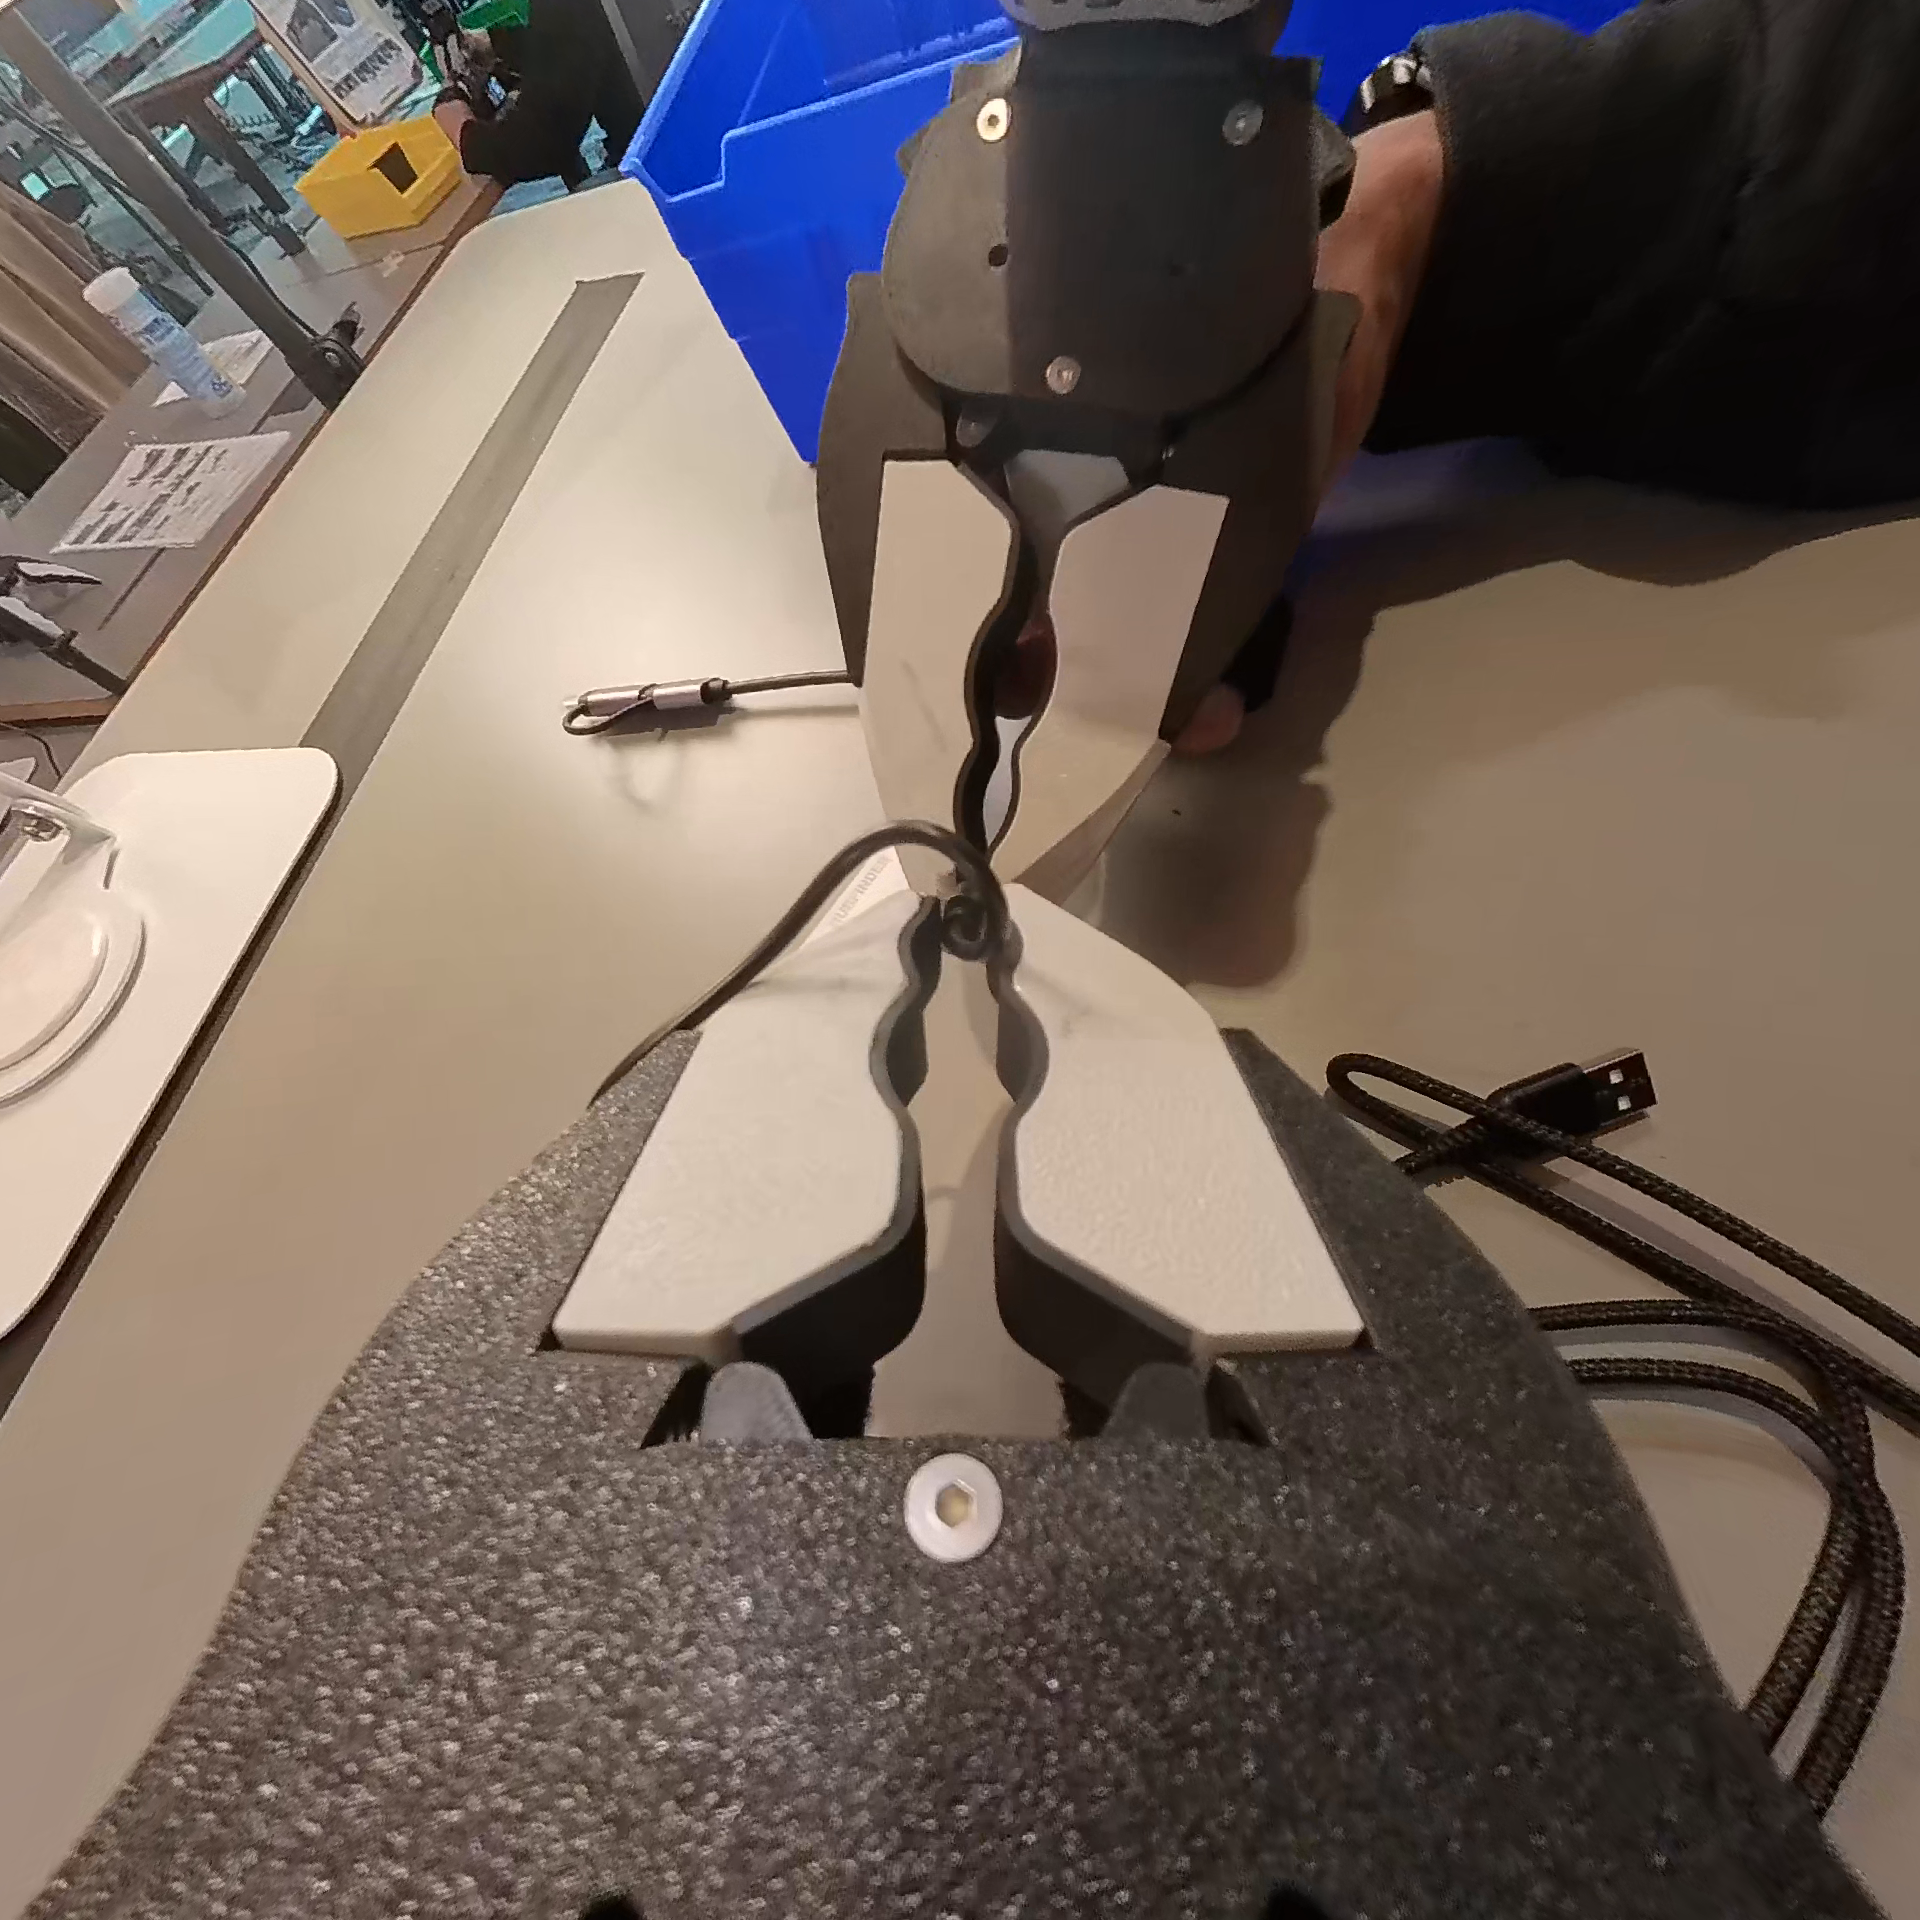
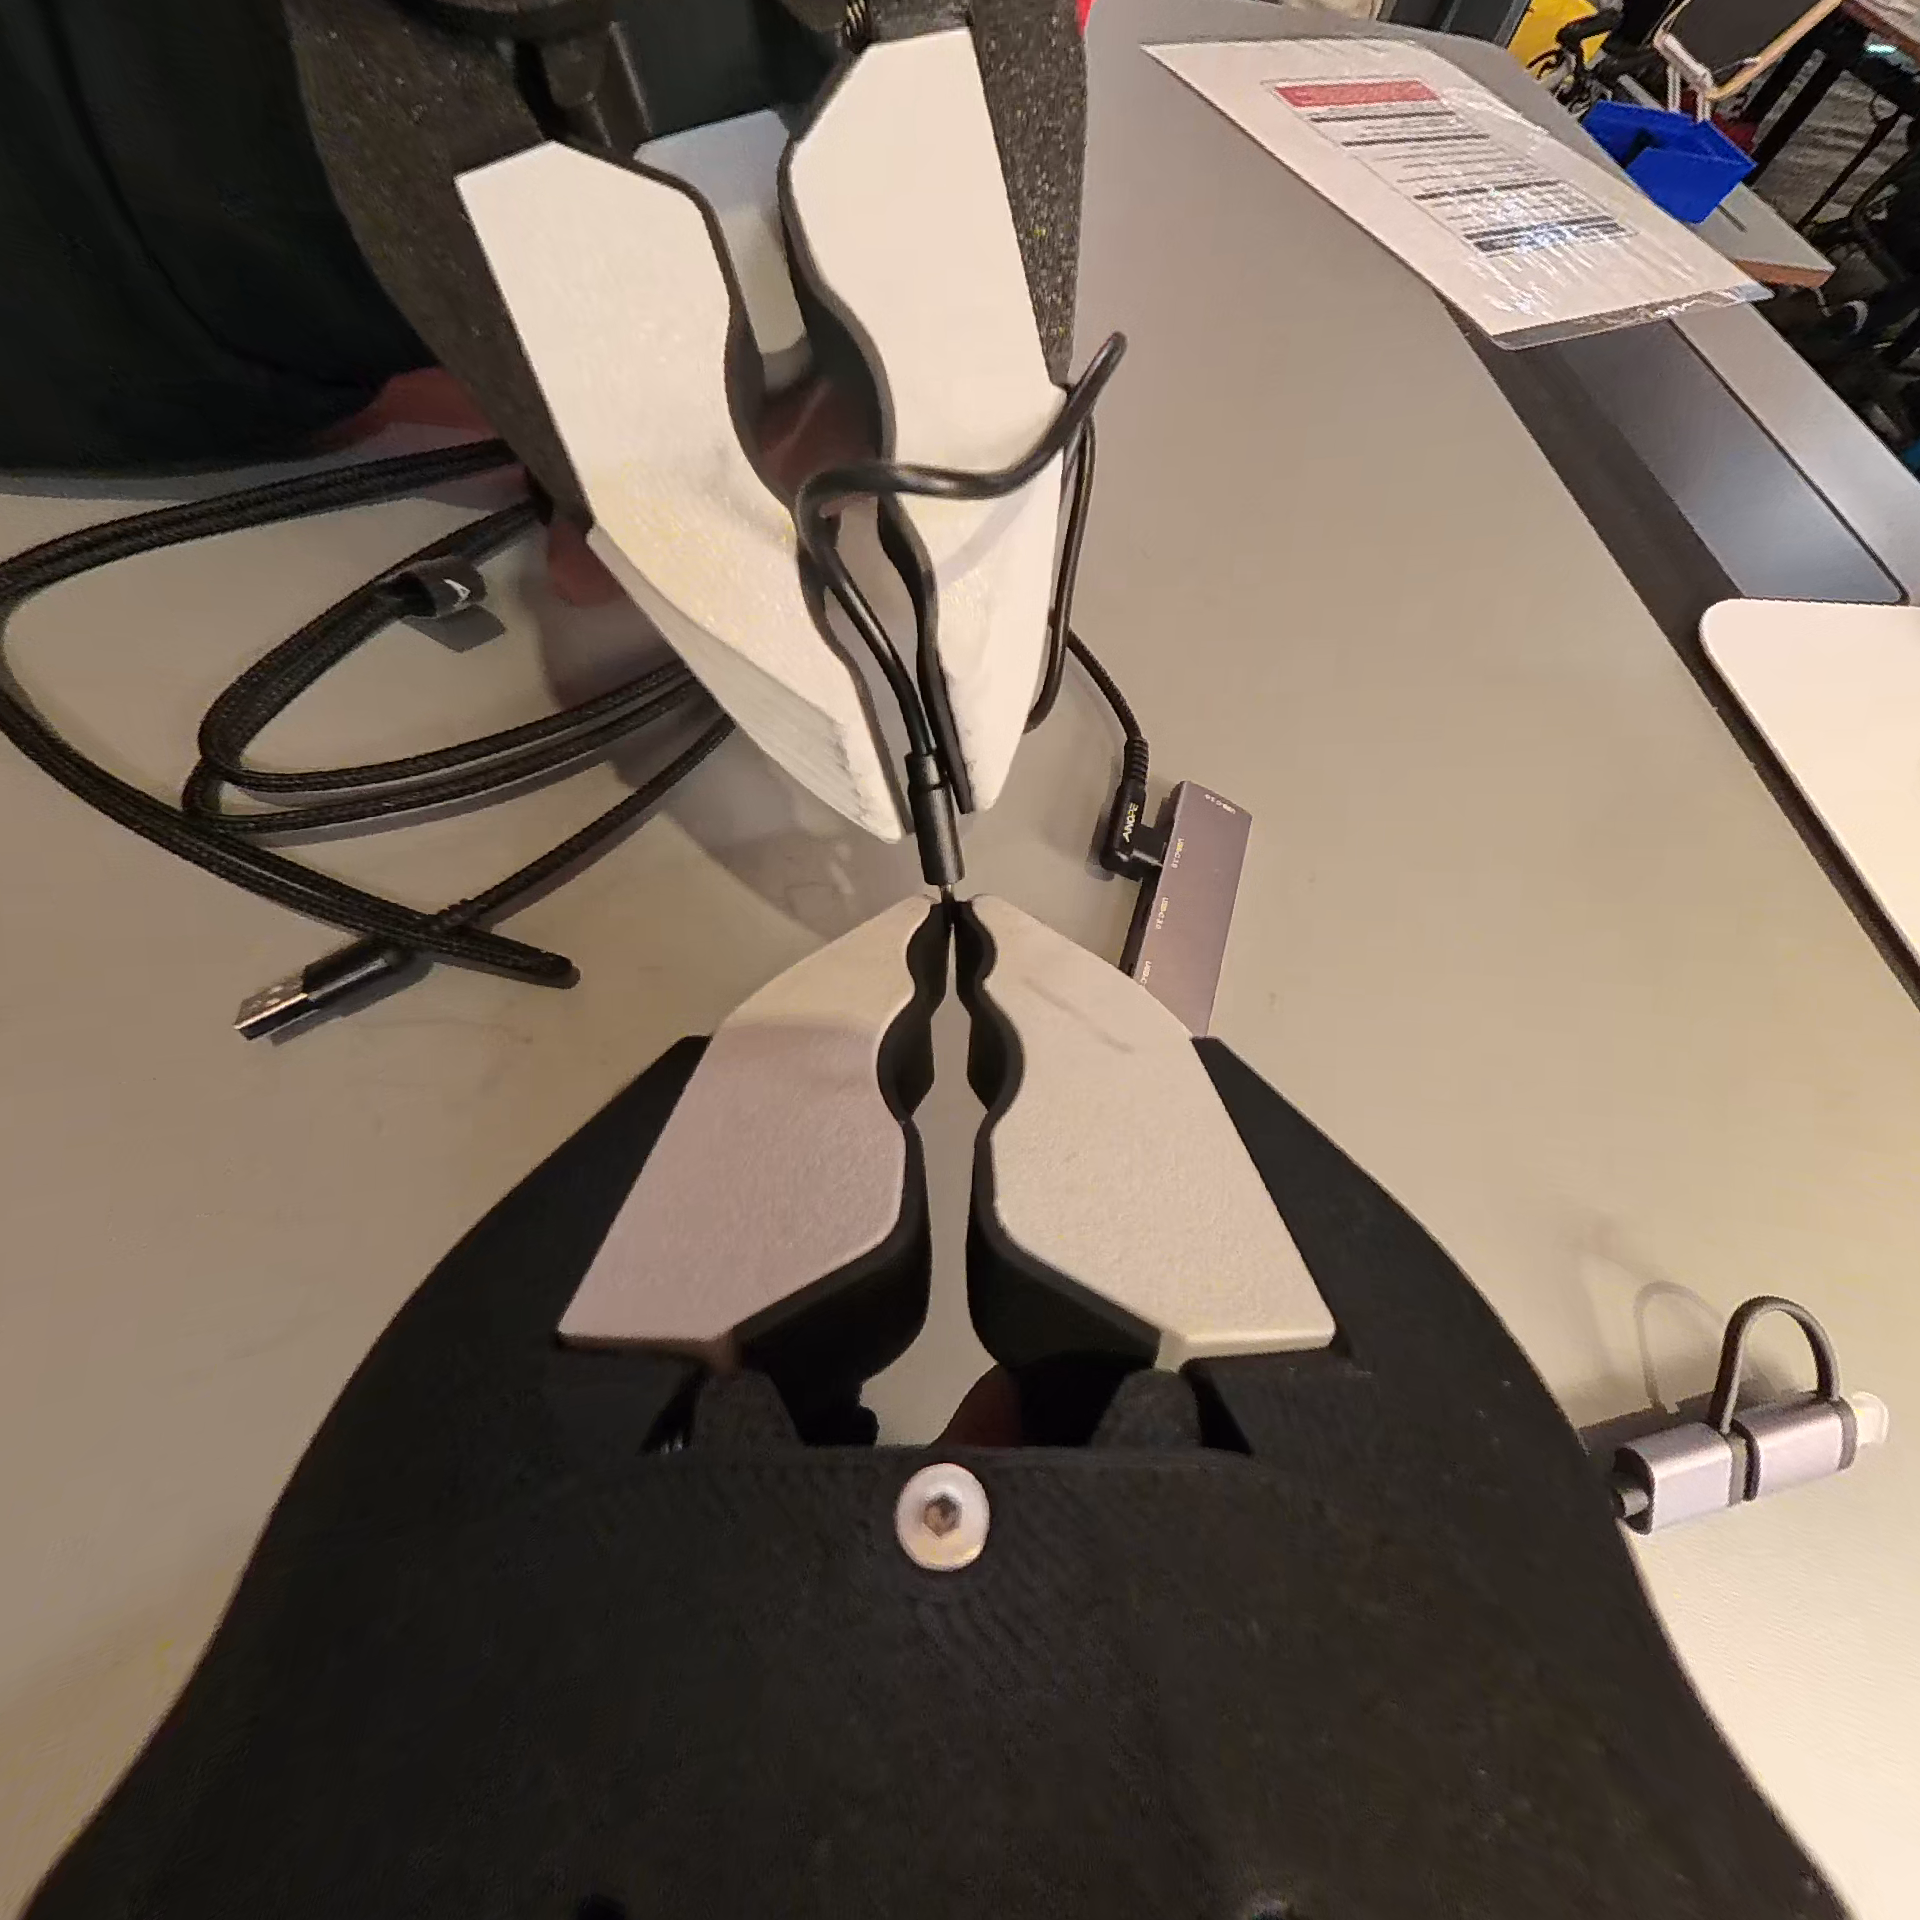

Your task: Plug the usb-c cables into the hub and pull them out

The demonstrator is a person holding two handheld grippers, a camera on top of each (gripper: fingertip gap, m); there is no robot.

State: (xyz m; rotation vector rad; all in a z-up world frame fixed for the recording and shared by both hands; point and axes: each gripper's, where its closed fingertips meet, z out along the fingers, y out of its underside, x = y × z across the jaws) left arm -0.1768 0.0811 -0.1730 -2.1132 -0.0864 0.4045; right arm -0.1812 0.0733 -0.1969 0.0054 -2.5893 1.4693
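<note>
Handover of the thin black smooth-rubber cable (image 2: 940, 644) seems to be the step in hand: both tools meet tip to tip above the beige matte table (image 1: 1558, 831), well before any plugging.

Left gripper (image 1: 961, 914), with pale grey textured fingers w/ wavy black inner edges on a speckled grey foam-like body, has its jaws nearly closed on that cable; in the right wrist view the cable runs down between them, looped, and its black cylindrical plug w/ small metal tip (image 2: 935, 821) sticks out below. Right gripper (image 2: 951, 909), same pale fingers on a smooth black plastic body, has its jaws almost closed too, and the plug's metal tip sits right at the fingertips. I cannot tell if they really pinch it or only touch it.

The flat dark grey metal hub (image 2: 1195, 894) lies on the table just behind the right gripper, partly hidden, w/ an angled black connector (image 2: 1132, 831) already in its end. So I judge approx. the early part of the task.

Next move, I think: right gripper takes a firm hold on the plug body, left one releases, then the plug must be turned level w/ a side port of the hub. The plug is small and the cable springy, so it may twist in the grip.

Also on the table: thick black braided cables (image 2: 312, 748) w/ a flat USB-A end (image 2: 275, 1003), a silver adapter w/ loop (image 2: 1745, 1455), and a laminated paper sheet (image 2: 1455, 166).
</note>
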